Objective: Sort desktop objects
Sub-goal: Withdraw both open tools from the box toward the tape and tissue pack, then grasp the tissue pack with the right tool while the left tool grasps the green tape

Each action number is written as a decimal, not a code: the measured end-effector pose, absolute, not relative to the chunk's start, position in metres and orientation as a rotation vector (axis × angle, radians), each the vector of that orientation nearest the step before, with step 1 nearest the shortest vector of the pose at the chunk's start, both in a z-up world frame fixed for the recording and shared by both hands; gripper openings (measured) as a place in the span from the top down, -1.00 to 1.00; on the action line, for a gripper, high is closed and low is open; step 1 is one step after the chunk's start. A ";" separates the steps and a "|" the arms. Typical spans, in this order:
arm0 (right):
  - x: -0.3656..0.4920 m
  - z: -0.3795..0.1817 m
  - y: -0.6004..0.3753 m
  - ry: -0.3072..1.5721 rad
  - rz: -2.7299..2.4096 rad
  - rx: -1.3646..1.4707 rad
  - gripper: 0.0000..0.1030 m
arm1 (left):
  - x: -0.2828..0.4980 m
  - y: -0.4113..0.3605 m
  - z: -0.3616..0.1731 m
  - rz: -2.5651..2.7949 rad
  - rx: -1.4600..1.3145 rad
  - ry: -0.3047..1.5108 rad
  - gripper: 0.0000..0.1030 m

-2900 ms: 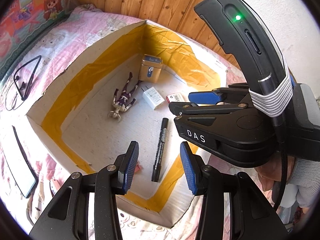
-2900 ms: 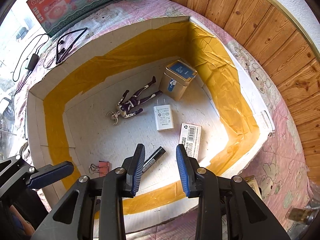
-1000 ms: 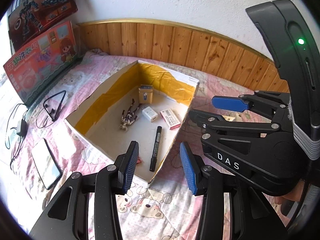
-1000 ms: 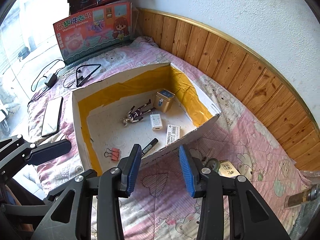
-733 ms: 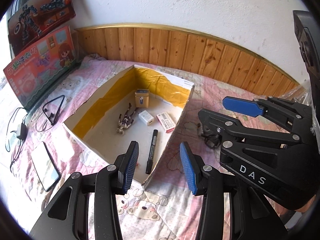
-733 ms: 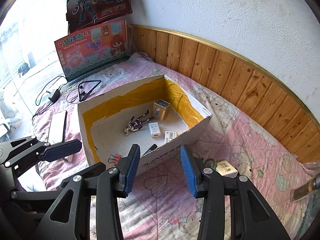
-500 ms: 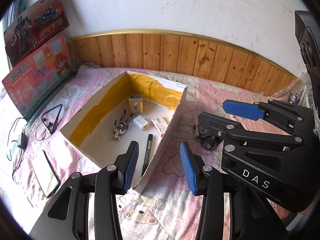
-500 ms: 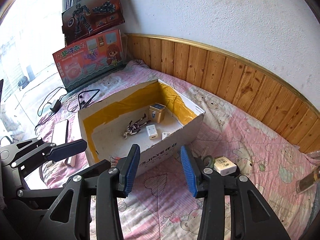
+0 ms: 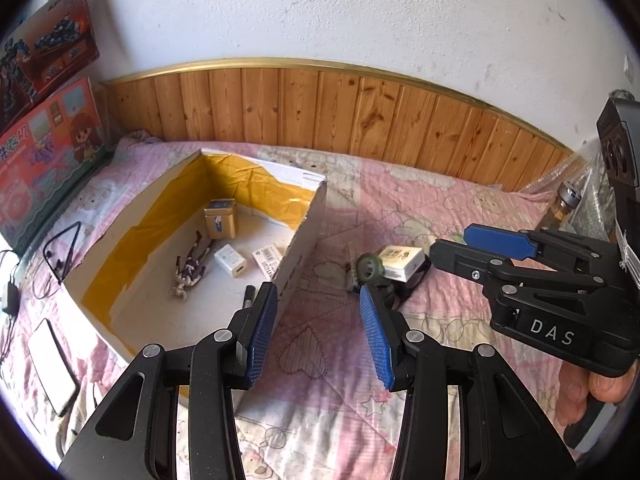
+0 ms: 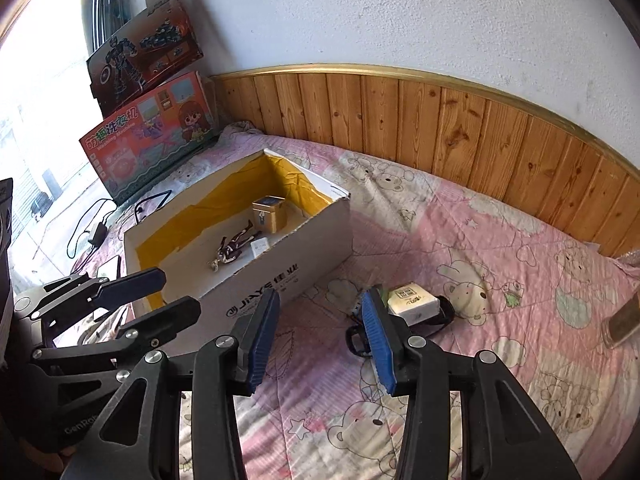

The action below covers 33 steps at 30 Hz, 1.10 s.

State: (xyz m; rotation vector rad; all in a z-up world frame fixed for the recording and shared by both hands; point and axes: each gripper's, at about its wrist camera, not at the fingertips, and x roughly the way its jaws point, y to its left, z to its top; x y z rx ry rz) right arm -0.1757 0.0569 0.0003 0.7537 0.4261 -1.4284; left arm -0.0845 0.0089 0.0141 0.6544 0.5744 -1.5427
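An open cardboard box (image 9: 308,224) (image 10: 304,256) with yellow tape inside lies on the pink bedspread. It holds a gold tin (image 9: 220,220) (image 10: 269,213), a toy figure (image 9: 192,264) (image 10: 234,248), a white charger (image 9: 231,258), a labelled white pack (image 9: 267,258) and a black marker (image 9: 249,294). Right of the box lie a white card box (image 9: 402,258) (image 10: 412,300), a green tape roll (image 9: 370,266) and black glasses (image 10: 444,314). My left gripper (image 9: 318,332) is open and empty above the bedspread. My right gripper (image 10: 320,332) is open and empty, near the loose items.
Two toy boxes (image 10: 152,136) lean on the wall at the left. A phone (image 9: 52,364), an earphone neckband (image 9: 60,248) and a charger cable (image 9: 10,292) lie left of the box. A wooden wainscot (image 9: 360,120) runs behind the bed. A bottle (image 9: 564,204) stands far right.
Both grippers have pulled back and up from above the box and swung right. The loose items right of the box have come into view. Both grippers stay open.
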 end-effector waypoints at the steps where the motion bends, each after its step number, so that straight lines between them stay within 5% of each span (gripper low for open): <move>1: -0.183 -0.003 0.056 0.421 -1.435 0.767 0.13 | -0.087 0.005 0.012 -1.557 0.658 0.580 0.11; 12: -0.262 -0.074 0.034 0.401 -1.534 1.006 0.13 | -0.114 -0.040 -0.048 -1.624 0.783 0.680 0.11; 19: -0.299 -0.143 0.005 0.141 -1.364 1.334 0.13 | -0.125 -0.073 -0.079 -1.614 0.820 0.746 0.07; 26: -0.313 -0.170 -0.017 -0.007 -1.286 1.436 0.12 | -0.140 -0.110 -0.112 -1.603 0.855 0.733 0.06; 33: -0.310 -0.165 -0.036 0.047 -1.336 1.362 0.12 | -0.142 -0.125 -0.125 -1.650 0.840 0.766 0.04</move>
